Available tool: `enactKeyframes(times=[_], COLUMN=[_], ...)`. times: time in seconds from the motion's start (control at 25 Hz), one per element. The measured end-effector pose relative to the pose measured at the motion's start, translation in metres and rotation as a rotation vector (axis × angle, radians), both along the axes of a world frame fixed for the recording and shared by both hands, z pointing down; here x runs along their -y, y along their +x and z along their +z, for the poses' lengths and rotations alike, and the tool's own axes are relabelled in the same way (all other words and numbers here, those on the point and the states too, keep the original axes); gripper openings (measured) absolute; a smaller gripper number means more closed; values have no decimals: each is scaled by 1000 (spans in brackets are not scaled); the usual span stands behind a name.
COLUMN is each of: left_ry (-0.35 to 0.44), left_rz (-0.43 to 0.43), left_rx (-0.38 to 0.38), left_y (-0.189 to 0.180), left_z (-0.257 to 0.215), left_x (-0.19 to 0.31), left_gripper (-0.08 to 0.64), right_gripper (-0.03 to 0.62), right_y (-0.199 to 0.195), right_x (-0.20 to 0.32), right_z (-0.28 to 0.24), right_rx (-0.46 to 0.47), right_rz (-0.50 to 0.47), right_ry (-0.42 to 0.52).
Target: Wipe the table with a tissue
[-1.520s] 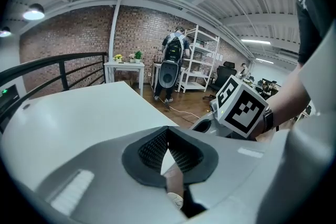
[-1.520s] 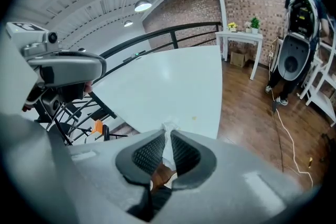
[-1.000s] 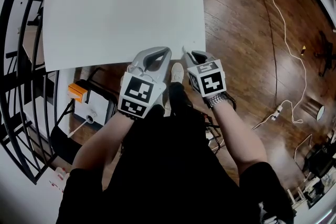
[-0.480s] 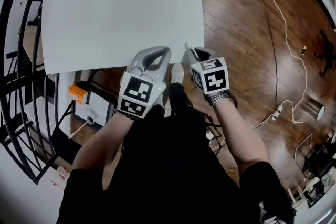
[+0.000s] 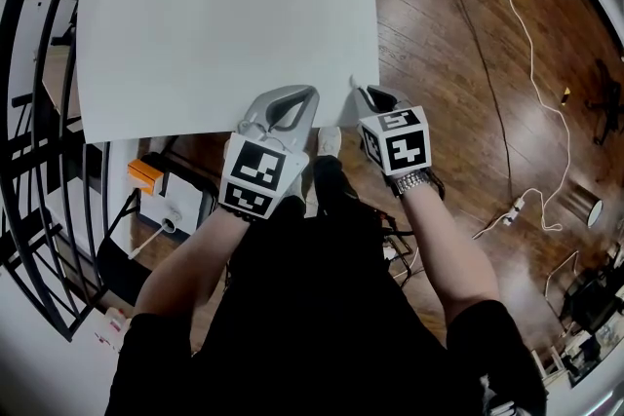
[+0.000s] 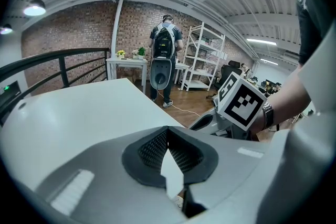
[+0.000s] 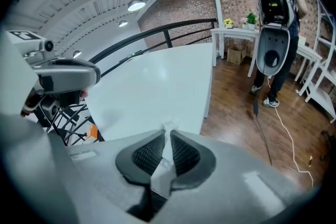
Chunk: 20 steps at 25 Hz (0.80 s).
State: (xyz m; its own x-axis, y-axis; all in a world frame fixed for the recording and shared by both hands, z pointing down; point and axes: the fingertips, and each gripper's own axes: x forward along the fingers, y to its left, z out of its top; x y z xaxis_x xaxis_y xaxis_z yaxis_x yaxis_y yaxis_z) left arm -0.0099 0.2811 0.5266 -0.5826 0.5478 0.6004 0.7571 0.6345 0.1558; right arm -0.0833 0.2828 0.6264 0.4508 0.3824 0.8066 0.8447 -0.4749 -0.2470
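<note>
The white table (image 5: 224,15) is bare, and both grippers hover at its near edge. My right gripper (image 5: 365,93) is shut on a white tissue (image 7: 169,128) at the table's near right corner. A crumpled bit of tissue pokes out past the tips (image 5: 353,83), and more of it hangs behind the pads. My left gripper (image 5: 308,94) sits just to the left over the same edge. In the left gripper view its jaws (image 6: 167,129) meet at the tips with nothing between them, and the right gripper's marker cube (image 6: 242,104) shows beside it.
A black curved railing (image 5: 39,161) runs along the table's left side. An orange box (image 5: 144,172) and a white unit sit on the floor under the near edge. A white cable (image 5: 526,73) trails over the wood floor. A person with a backpack (image 7: 274,13) stands beyond, near white shelves (image 6: 203,60).
My right gripper with the tissue has drifted slightly right and forward along the table's near corner. The left gripper has stayed put.
</note>
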Motion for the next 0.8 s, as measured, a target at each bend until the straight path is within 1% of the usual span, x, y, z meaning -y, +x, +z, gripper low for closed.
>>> enactKeyframes(times=[0.16, 0.4, 0.6, 0.8], left_ry=[-5, -9, -15, -31], left_rz=[-5, -4, -1, 7], left_rx=[-2, -1, -3, -4], left_y=[2, 2, 3, 2], left_z=[0, -2, -4, -10], left_x=[-4, -2, 2, 6], left_gripper=[15, 15, 15, 15], right_gripper=[15, 15, 15, 17], right_y=[-4, -26, -36, -37], right_x=[-6, -14, -11, -5], right_z=[0, -5, -9, -16], right_rx=[11, 34, 40, 40], right_rz=[11, 75, 102, 115], right_ry=[-14, -51, -65, -78])
